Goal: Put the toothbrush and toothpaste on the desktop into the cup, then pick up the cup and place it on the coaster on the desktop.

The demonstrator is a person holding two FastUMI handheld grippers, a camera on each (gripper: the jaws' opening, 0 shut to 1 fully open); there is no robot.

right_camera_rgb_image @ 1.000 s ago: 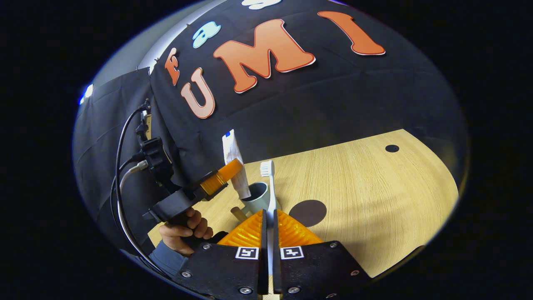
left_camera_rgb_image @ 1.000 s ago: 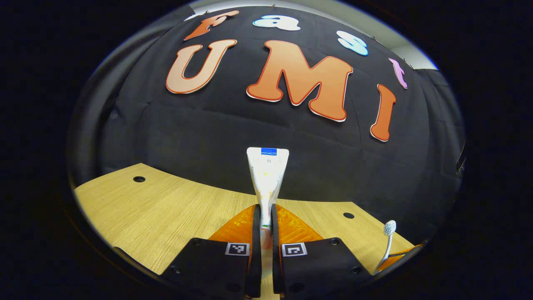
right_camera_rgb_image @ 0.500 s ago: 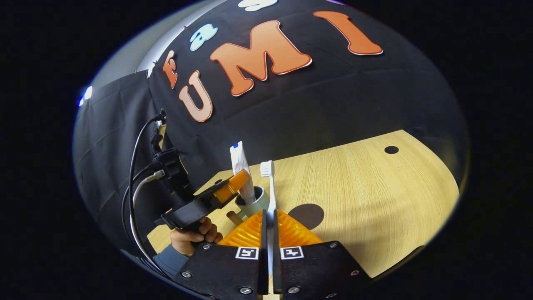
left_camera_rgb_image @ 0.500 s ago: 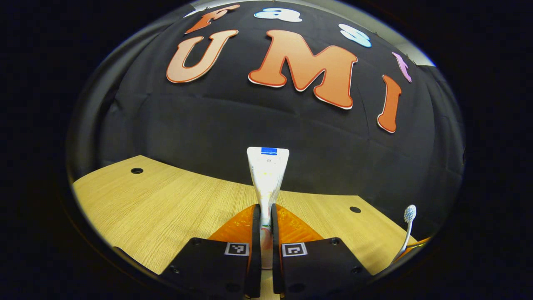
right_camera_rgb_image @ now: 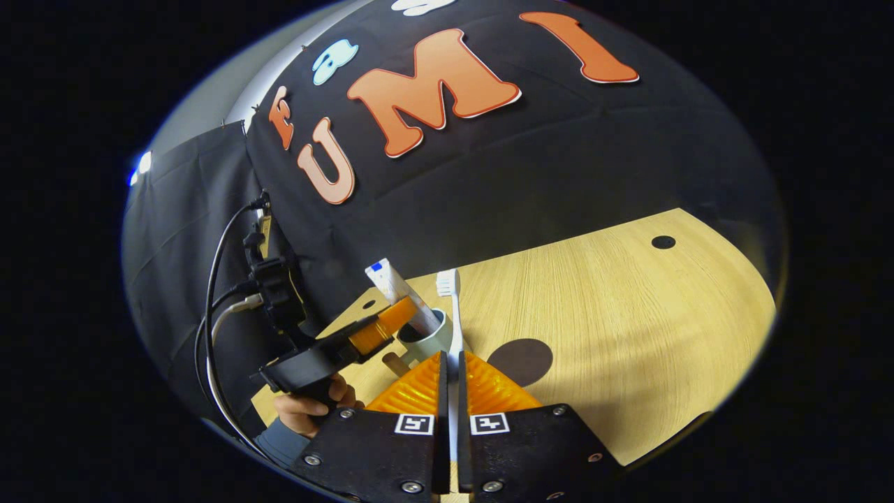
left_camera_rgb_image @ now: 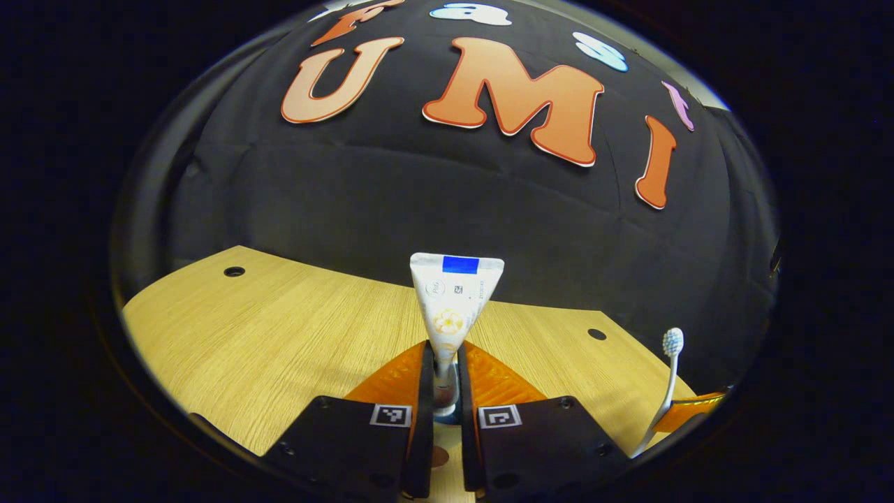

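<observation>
While my left gripper (left_camera_rgb_image: 440, 391) stands slightly open around the toothpaste (right_camera_rgb_image: 405, 304) leaning in the cup (right_camera_rgb_image: 426, 339), my right gripper (right_camera_rgb_image: 451, 377) clamps the toothbrush (right_camera_rgb_image: 450, 307); the coaster (right_camera_rgb_image: 520, 360) waits.

Wooden desktop (left_camera_rgb_image: 279, 335) — black cloth wall (left_camera_rgb_image: 349, 195)

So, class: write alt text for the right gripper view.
The right tool grips an upright toothbrush beside a cup on a wooden desk. The left tool has the toothpaste leaning in the cup; a dark round coaster lies nearby.
</observation>
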